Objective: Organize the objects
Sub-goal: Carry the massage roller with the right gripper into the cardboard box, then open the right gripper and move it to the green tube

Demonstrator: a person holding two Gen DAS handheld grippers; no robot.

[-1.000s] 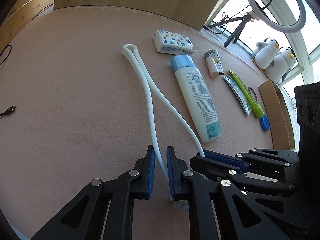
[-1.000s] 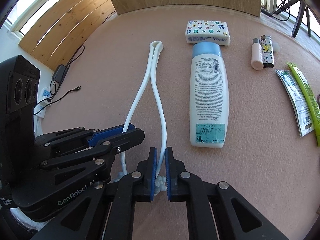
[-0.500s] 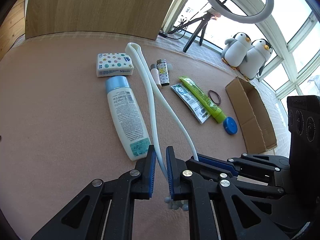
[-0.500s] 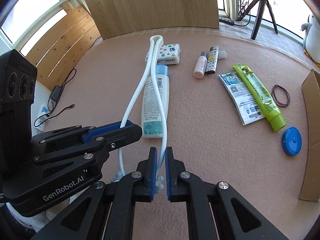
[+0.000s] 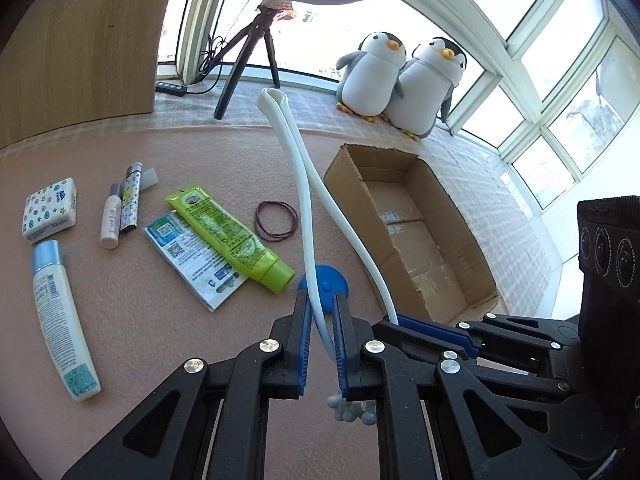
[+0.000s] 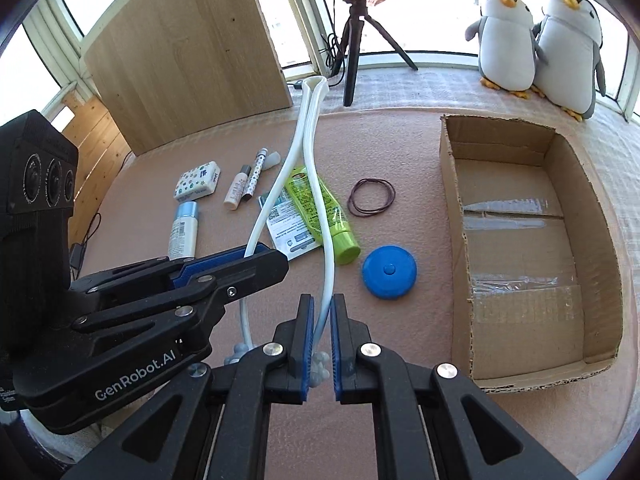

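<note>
Pink felt-like tabletop (image 5: 132, 320) carries the items. Toward its left edge: patterned tissue pack (image 5: 50, 210) and, nearer the camera, white bottle with pale blue cap (image 5: 60, 320) lying flat. Next right, a small beige tube (image 5: 110, 221) and patterned lighter (image 5: 132, 199) side by side, then a printed sachet (image 5: 196, 258) touching the green tube (image 5: 230, 238). A loop of brown rubber bands (image 5: 277, 221) sits beyond; a blue round disc (image 5: 330, 285) lies just past the green tube's cap. Left gripper (image 5: 321, 344) has its blue pads pinching one strand of the white folded cord (image 5: 304, 184), which is lifted clear of the tabletop, fold end up. Right gripper (image 6: 321, 340) is pressed onto the other strand; cord ends with small bead clusters hang below both sets of pads. Open cardboard box (image 6: 584, 184) stands at the right edge, nothing visible inside. Two plush penguins (image 6: 540, 36) sit on the windowsill behind it.
</note>
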